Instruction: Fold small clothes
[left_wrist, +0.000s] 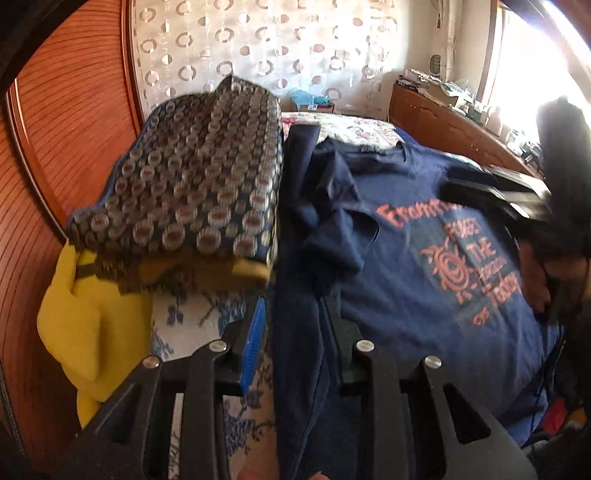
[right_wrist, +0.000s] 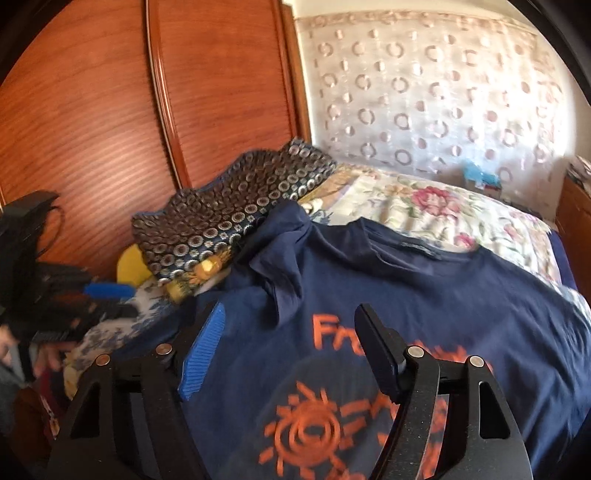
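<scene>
A navy T-shirt (left_wrist: 424, 258) with orange print lies face up across the bed, its collar toward the floral pillow. One sleeve (left_wrist: 332, 221) is crumpled inward. In the left wrist view my left gripper (left_wrist: 295, 306) points down at the shirt's side edge. A strip of navy cloth runs through the narrow gap between the fingers, and the pads do not press on it. My right gripper (right_wrist: 291, 308) hovers wide open over the shirt (right_wrist: 424, 295), above its print, with nothing gripped. Each gripper also shows blurred in the other's view: the right gripper (left_wrist: 498, 195), the left gripper (right_wrist: 74, 295).
A folded stack (left_wrist: 192, 184) with a circle-patterned cloth on top lies left of the shirt, beside a yellow garment (left_wrist: 85, 325). A wooden wardrobe (right_wrist: 110, 110) stands behind the stack. The floral pillow (right_wrist: 443, 210) lies at the bed's head. A cluttered sideboard (left_wrist: 454, 118) runs along the window.
</scene>
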